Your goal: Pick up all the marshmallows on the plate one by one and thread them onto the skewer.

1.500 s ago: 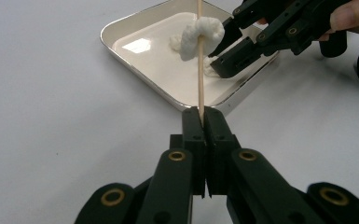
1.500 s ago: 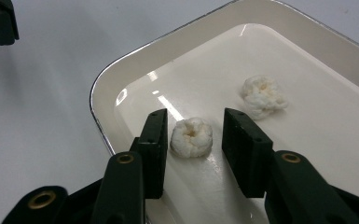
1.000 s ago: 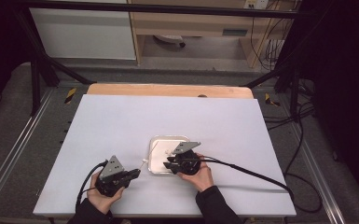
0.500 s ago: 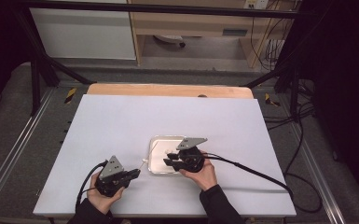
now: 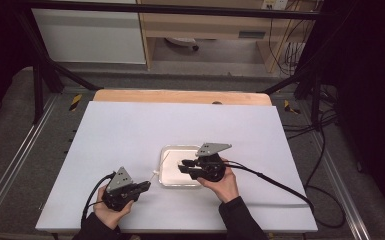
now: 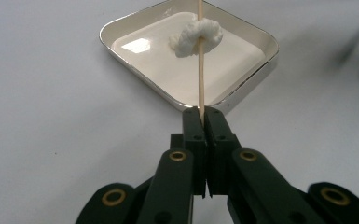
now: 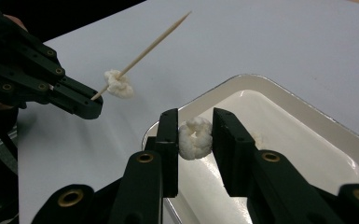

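My left gripper [image 5: 147, 184] rests low on the table at the front left, shut on the butt of a thin wooden skewer [image 6: 200, 74]. The skewer points up towards the tray, and a white puffy ring [image 6: 196, 37] is threaded on it. In the right gripper view, the right gripper [image 7: 196, 114] is shut on a second white ring [image 7: 195, 138], held a little above the near corner of the shallow white tray [image 7: 279, 88]. The same view has the left gripper [image 7: 91, 103] at the left, with the skewer [image 7: 154, 42] and its threaded ring [image 7: 119, 85].
The tray [image 5: 172, 172] lies on a white sheet [image 5: 130, 135] spread over the table. A wooden strip [image 5: 180, 96] runs along the far edge. The right gripper's cable [image 5: 275, 182] trails off to the right across the sheet.
The right gripper has lifted off the tray with the white ring between its jaws and drifted slightly right. The left gripper and skewer have stayed put.
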Demonstrator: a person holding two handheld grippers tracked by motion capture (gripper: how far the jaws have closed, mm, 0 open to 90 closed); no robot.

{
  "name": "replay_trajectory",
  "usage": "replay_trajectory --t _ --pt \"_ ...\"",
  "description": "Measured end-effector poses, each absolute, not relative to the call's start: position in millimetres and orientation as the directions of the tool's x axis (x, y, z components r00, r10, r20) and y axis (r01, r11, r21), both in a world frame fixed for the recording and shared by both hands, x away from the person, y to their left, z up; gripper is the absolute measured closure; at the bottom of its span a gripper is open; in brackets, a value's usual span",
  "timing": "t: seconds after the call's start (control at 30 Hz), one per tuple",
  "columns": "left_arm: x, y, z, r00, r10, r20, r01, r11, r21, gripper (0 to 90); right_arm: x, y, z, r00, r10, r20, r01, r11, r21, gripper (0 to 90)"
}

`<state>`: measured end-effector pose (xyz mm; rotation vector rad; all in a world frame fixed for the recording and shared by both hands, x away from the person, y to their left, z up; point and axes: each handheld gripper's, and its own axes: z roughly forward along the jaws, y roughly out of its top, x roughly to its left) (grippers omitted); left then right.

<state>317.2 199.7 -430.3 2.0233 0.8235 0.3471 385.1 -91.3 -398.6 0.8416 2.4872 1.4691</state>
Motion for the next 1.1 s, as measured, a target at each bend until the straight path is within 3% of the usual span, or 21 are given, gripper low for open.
replay_trajectory --t 0.43,1.1 --pt "316 199 -430 0.745 0.664 -0.062 0.407 -0.38 0.831 88.5 383 -105 -374 -0.832 0.523 0.183 0.379 0.297 0.876 73.0" --pt "315 197 -429 0.755 0.653 -0.054 0.393 -0.385 0.835 88.5 399 -113 -357 -0.807 0.494 0.323 0.429 0.115 0.896 73.3"
